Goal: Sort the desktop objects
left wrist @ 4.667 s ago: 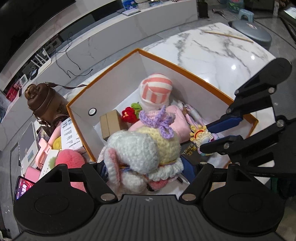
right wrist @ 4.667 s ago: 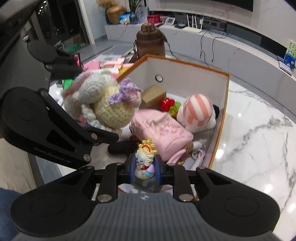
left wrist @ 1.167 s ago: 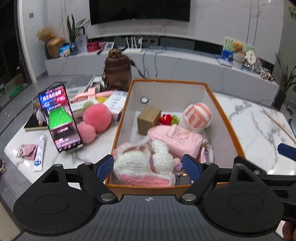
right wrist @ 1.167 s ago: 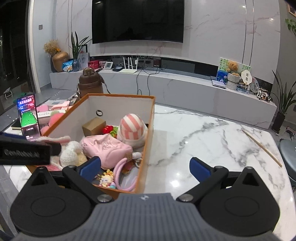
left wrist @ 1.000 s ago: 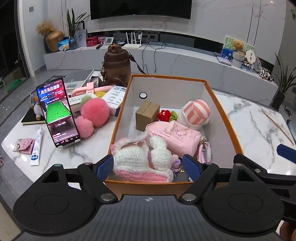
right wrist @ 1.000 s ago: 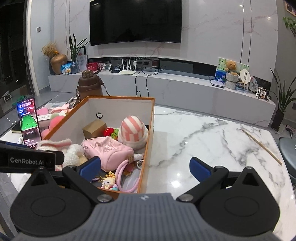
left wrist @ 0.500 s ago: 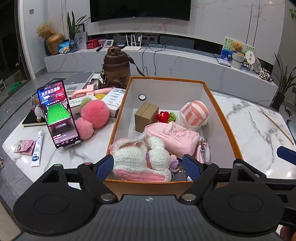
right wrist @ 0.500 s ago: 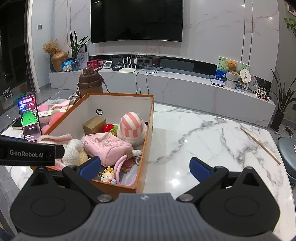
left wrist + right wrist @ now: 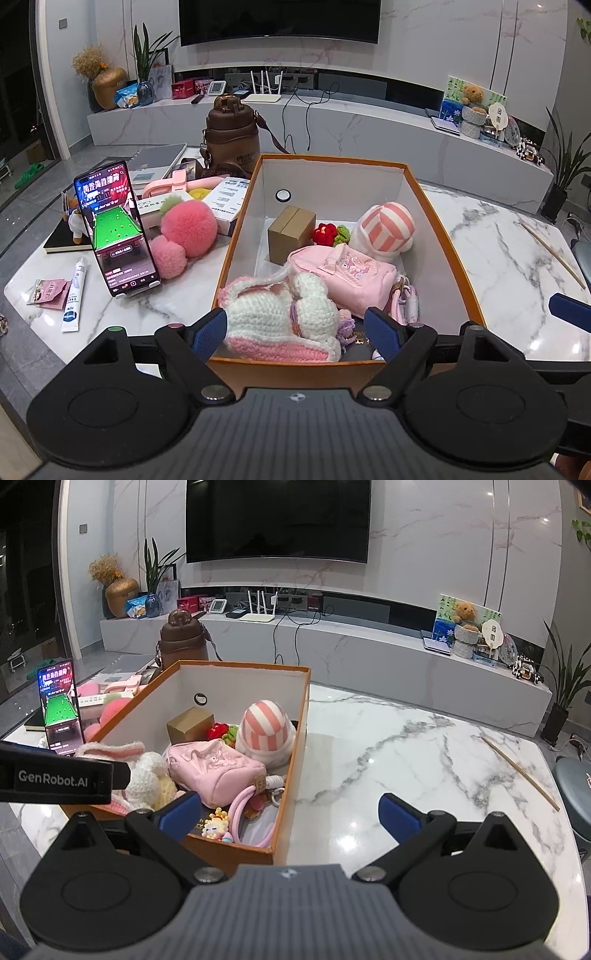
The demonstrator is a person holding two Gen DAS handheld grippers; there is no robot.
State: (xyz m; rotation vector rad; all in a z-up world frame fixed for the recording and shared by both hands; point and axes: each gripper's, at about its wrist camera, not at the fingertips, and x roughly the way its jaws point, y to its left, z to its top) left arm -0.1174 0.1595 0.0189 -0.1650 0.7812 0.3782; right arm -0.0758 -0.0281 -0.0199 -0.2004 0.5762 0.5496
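Marble table (image 9: 509,258): one orange box (image 9: 443,236), two pink pompoms (image 9: 184,236).

Both wrist views look forward from the table's near edge, sharing the orange box (image 9: 439,229) (image 9: 299,723).

Your left tool (image 9: 295,330) covers the near edge of the crochet bunny (image 9: 280,317), and a dark item beneath it shows only a sliver. The small figurine (image 9: 216,827) is half behind the orange box (image 9: 236,845) wall. Print on the tube (image 9: 75,295) is too small to read.
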